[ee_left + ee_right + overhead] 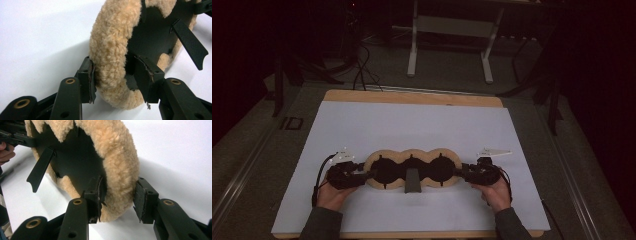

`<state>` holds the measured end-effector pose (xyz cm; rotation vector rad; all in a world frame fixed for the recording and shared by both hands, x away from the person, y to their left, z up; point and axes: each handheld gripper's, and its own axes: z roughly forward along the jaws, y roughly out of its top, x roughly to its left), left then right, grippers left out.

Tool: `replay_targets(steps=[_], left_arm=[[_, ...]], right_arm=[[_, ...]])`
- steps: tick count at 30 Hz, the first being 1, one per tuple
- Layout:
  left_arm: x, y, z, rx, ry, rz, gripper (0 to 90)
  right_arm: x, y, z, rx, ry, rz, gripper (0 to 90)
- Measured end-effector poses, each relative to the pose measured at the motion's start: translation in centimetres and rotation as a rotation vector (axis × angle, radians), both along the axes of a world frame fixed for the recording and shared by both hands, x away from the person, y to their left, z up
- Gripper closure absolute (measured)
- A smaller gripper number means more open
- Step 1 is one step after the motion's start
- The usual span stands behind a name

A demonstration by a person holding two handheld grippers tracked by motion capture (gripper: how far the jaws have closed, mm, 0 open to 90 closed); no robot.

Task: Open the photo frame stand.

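Fingers (87,80) of both grippers straddle the fleecy rim (112,50), part-open; firm hold unclear. Black strap (191,43) juts nearby over white sheet (412,120).

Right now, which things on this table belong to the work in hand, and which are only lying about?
In the work:
fleece-trimmed black pad, straddled at each end
left tongs
right tongs

Only around:
white table cover
wooden tabletop
white desk frame behind
cables on the floor

A: Where does the fleece-rimmed three-ring pad (413,168) lie?
B: On the table (412,125), lengthwise along its near edge, midway between the left and right edges.
A: And its strap (412,181)?
B: At its middle, toward the near edge.
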<state>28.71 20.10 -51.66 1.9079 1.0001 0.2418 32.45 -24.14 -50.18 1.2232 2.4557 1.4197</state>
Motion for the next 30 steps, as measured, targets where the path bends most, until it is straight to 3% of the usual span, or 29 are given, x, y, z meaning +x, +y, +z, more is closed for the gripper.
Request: replay_targets(steps=[14, 21, 24, 30], left_arm=[[0.7, -0.3, 0.3, 0.013, -0.026, 0.013, 55.8], [1.0, -0.6, 0.8, 0.051, -0.049, 0.016, 55.8], [1.3, -0.5, 0.9, 0.031, -0.053, 0.025, 55.9], [1.8, -0.7, 1.3, 0.036, -0.076, 0.04, 55.9]], right_arm=[[0.6, -0.1, -0.4, -0.006, 0.004, -0.019, 59.3], [0.9, 0.0, -0.2, -0.014, 0.004, -0.026, 58.6], [1.1, 0.1, 0.0, -0.017, 0.001, -0.03, 58.5], [1.8, 0.1, 0.4, -0.018, -0.023, -0.039, 58.4]])
